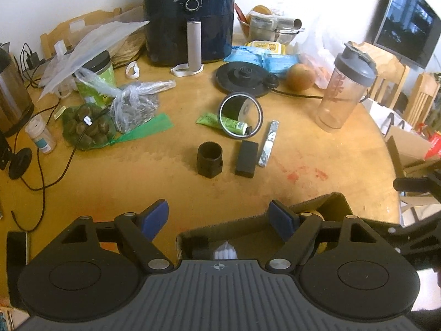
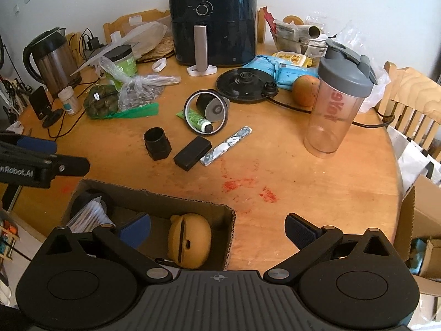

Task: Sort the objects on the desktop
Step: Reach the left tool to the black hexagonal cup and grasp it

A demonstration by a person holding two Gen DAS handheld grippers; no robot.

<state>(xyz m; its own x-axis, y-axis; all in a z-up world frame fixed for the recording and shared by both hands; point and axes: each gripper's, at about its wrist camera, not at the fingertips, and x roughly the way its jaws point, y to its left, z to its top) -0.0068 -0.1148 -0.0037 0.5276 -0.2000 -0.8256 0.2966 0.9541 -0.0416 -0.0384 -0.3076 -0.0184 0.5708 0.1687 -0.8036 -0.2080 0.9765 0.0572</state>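
Note:
A shallow cardboard box (image 2: 154, 195) at the table's near edge holds a yellow rounded toy (image 2: 190, 244) and a bundle of cotton swabs (image 2: 88, 215). My right gripper (image 2: 217, 231) hangs open over the box's right end, with nothing between its fingers. My left gripper (image 1: 219, 219) is open and empty above the box (image 1: 330, 200). Further out lie a black cylinder (image 1: 210, 158), a flat black case (image 1: 246, 158), a marbled bar (image 1: 268, 143), a round mirror (image 1: 240, 114) and a green tube (image 1: 223, 121).
A clear shaker bottle (image 2: 333, 102) stands at the right. At the back are an air fryer (image 2: 212, 19), a kettle base (image 2: 242, 85), a steel kettle (image 2: 52, 60), an orange fruit (image 2: 304, 89), plastic bags and cables. Wooden chairs ring the round table (image 2: 303, 182).

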